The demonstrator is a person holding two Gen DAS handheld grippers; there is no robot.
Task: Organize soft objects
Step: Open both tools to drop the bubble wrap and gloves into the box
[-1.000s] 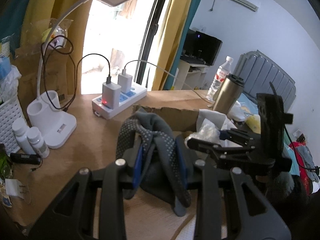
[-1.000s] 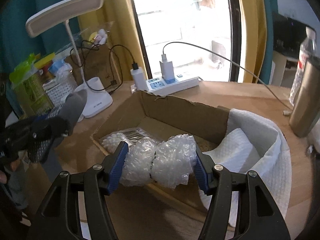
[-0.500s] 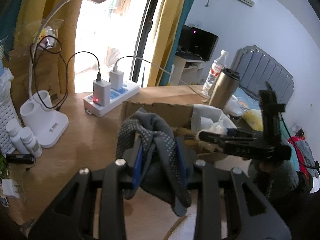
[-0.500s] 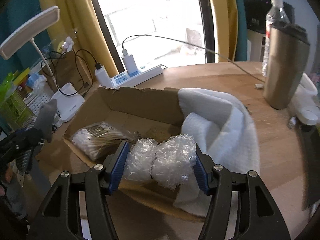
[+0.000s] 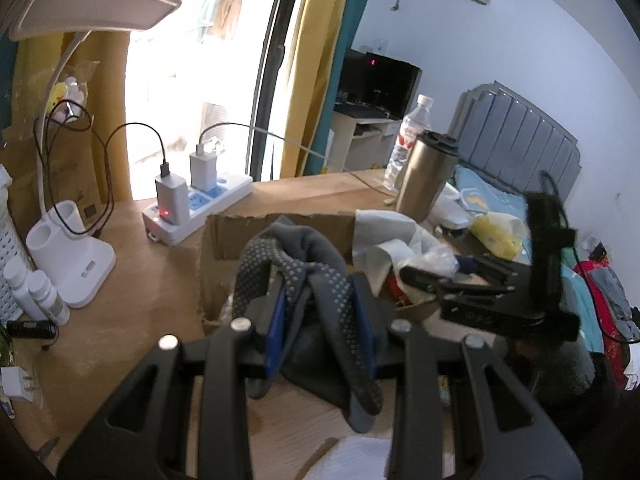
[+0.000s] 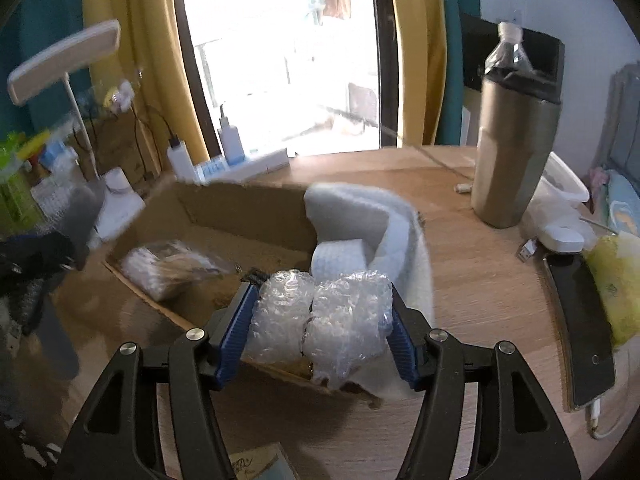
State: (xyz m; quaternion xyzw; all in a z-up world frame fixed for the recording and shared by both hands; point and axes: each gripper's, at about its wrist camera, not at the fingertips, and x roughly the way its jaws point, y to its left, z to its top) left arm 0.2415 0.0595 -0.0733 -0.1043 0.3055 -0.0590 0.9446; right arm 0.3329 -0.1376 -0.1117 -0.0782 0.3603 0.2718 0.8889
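My left gripper (image 5: 320,320) is shut on a grey dotted glove (image 5: 304,272) and holds it over the near left corner of the cardboard box (image 5: 256,232). My right gripper (image 6: 320,320) is shut on a wad of clear bubble wrap (image 6: 324,320) over the near edge of the same box (image 6: 240,208). A white towel (image 6: 360,216) drapes over the box's right end. A clear bag of cotton swabs (image 6: 168,268) lies inside the box. The right gripper shows in the left wrist view (image 5: 432,276), the left one blurred at the right wrist view's left edge (image 6: 36,252).
A power strip with chargers (image 5: 192,208), a white desk lamp (image 5: 72,256) and small bottles (image 5: 36,292) stand at the back left. A steel tumbler (image 6: 512,152), a water bottle (image 5: 408,140), a phone (image 6: 580,320) and a yellow bag (image 6: 612,288) are to the right.
Both grippers have moved closer over the box with their loads. The right gripper swung to the right, so the tumbler and phone came into its view.
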